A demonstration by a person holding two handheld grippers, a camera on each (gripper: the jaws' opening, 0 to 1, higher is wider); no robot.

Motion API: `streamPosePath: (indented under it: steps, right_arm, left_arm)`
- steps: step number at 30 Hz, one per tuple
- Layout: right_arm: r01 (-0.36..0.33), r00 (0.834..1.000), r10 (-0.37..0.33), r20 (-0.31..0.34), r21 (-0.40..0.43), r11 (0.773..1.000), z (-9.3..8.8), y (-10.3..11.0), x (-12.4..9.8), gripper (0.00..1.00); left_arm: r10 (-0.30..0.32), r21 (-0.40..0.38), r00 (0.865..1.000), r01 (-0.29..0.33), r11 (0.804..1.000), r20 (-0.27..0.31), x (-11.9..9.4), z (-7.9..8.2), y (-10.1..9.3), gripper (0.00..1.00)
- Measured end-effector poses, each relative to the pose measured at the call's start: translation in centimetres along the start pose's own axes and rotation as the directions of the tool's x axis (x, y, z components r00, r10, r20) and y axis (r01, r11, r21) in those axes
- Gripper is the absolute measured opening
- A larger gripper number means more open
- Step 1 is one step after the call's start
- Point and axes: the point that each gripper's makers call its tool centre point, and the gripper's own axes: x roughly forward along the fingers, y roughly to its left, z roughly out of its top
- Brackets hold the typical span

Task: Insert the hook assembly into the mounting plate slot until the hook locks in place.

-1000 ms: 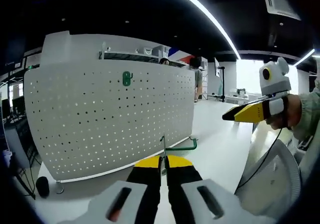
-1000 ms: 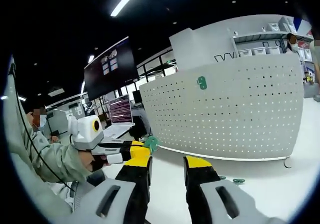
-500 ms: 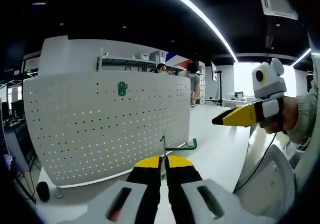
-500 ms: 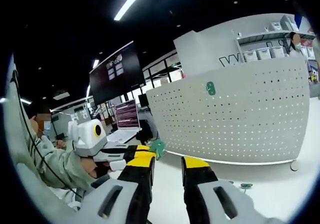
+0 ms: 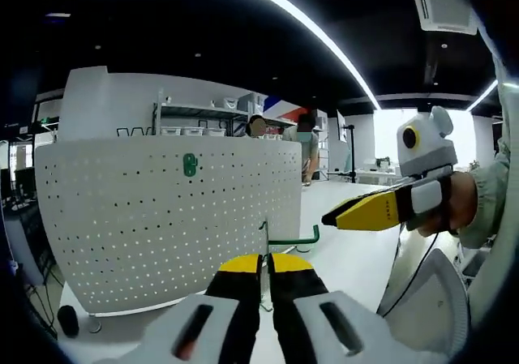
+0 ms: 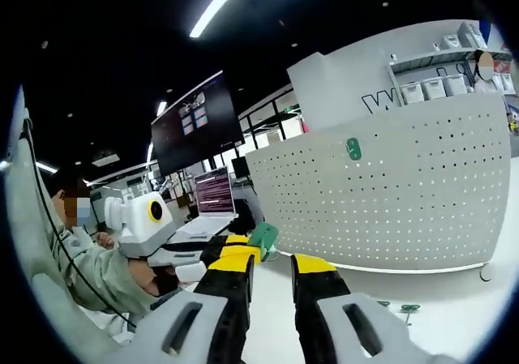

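Note:
A white pegboard mounting plate (image 5: 162, 218) stands upright on the table, with a small green clip (image 5: 190, 164) fixed near its top. My left gripper (image 5: 265, 260) is shut on the thin stem of a green wire hook (image 5: 292, 240), which sticks up and bends to the right in front of the plate. My right gripper (image 5: 345, 214) comes in from the right, held by a hand, its yellow tip near the hook's end. In the right gripper view, my right gripper (image 6: 272, 260) is open with nothing between its jaws. There, the left gripper (image 6: 235, 244) holds a green piece (image 6: 263, 236) before the plate (image 6: 397, 202) and its clip (image 6: 353, 148).
Two small green parts (image 6: 408, 308) lie on the white table (image 6: 454, 323) before the plate. A dark round object (image 5: 64, 319) sits by the plate's left foot. Monitors (image 6: 212, 194) stand behind the left gripper. People stand beyond the plate (image 5: 308, 137). A white chair back (image 5: 430, 299) is at right.
The right gripper has come leftward, closer to the hook held in the left gripper. Both views have shifted slightly. The left gripper still holds the hook.

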Motion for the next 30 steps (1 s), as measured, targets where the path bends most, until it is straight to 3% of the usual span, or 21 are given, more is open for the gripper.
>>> streamPosePath:
  steps: [30]
  right_arm:
    - [-0.044,0.992,0.038,0.12,0.052,0.998,2.0,1.6,0.6,0.11]
  left_arm:
    - [-0.052,-0.017,0.995,0.054,0.998,0.085,0.0,2.5,-2.6,0.03]
